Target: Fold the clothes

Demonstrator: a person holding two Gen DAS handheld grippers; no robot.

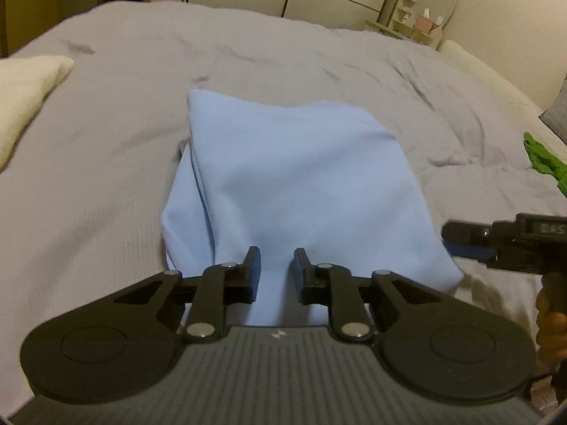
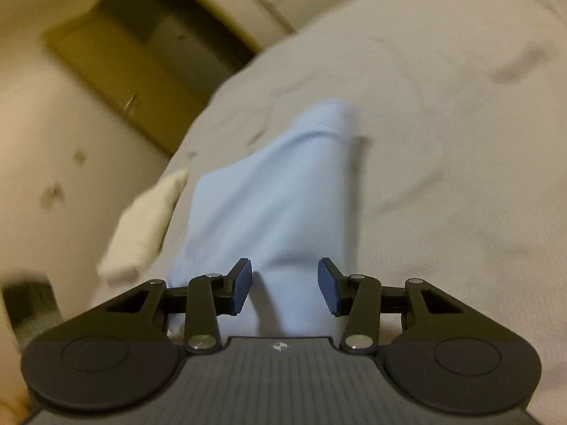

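A light blue garment (image 1: 294, 184) lies folded into a rough rectangle on the grey bed cover (image 1: 106, 177). My left gripper (image 1: 276, 265) hovers over its near edge, the jaws a small gap apart with nothing pinched between them. Beside the garment's near right corner, my right gripper (image 1: 452, 241) comes in from the right edge of the left wrist view. In the blurred right wrist view the same garment (image 2: 269, 205) stretches away from my right gripper (image 2: 285, 285). That gripper stands open above the cloth, with only flat fabric showing in the gap.
A cream folded cloth or pillow (image 1: 24, 95) lies at the left of the bed and shows again as the cream cloth (image 2: 141, 226). A green cloth (image 1: 542, 163) lies at the right edge. A person's hand (image 1: 549, 326) holds the right gripper. Wardrobe doors and a shelf stand beyond the bed.
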